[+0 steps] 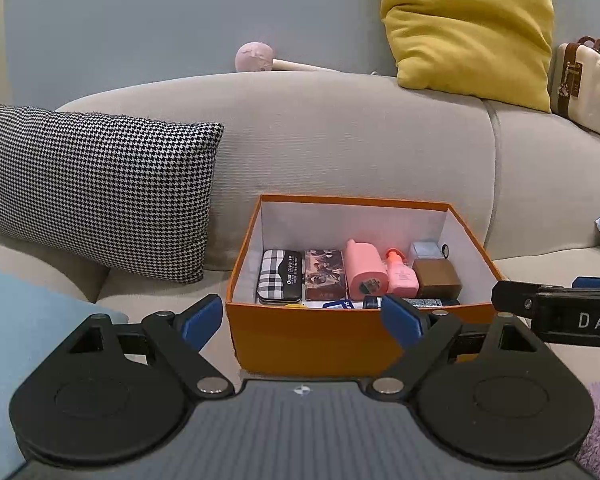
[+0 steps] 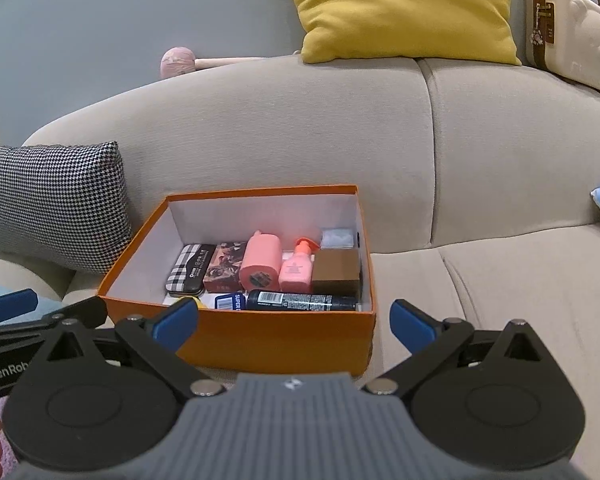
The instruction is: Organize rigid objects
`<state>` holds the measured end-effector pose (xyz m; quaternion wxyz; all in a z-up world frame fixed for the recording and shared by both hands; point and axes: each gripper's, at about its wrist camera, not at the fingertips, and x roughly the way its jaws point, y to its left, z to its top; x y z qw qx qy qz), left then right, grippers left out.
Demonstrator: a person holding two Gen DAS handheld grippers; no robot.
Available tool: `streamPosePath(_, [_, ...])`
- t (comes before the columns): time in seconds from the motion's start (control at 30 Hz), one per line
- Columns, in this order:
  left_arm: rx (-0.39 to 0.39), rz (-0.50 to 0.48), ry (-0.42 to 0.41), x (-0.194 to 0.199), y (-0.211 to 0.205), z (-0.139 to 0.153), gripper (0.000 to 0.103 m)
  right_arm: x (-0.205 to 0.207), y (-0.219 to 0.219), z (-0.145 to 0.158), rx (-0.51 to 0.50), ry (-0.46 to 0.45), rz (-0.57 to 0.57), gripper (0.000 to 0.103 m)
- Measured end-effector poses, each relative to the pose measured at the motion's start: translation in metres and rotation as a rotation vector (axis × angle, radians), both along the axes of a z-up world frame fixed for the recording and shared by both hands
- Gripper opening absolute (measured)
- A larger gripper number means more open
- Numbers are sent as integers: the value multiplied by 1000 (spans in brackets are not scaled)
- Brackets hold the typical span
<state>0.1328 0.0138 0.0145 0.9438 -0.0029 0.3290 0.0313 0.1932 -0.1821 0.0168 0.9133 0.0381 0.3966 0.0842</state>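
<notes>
An orange box (image 1: 308,332) (image 2: 276,340) with white inside walls sits on the beige sofa seat. It holds several items in a row: a plaid case (image 1: 280,276) (image 2: 190,268), a picture tin (image 1: 325,274), a pink container (image 1: 366,270) (image 2: 261,262), a small pink pump bottle (image 1: 400,274) (image 2: 298,266), a brown box (image 1: 436,280) (image 2: 336,272) and a dark spray can (image 2: 300,300) lying along the front. My left gripper (image 1: 302,318) is open and empty just in front of the box. My right gripper (image 2: 296,324) is open and empty, also in front of it.
A houndstooth cushion (image 1: 100,188) (image 2: 52,204) leans to the left of the box. A yellow cushion (image 1: 468,24) (image 2: 404,8) and a cream mini suitcase (image 1: 584,88) (image 2: 572,36) sit on the sofa back. A pink round-headed toy (image 1: 256,57) lies behind. A blue blanket (image 1: 16,340) is at the left.
</notes>
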Motion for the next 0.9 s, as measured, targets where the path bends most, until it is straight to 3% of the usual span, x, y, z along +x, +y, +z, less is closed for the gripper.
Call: streamPosePath(0.9, [13,-3,-17,-11,-4,4,103,-12,1,2,-20,-1,6,101])
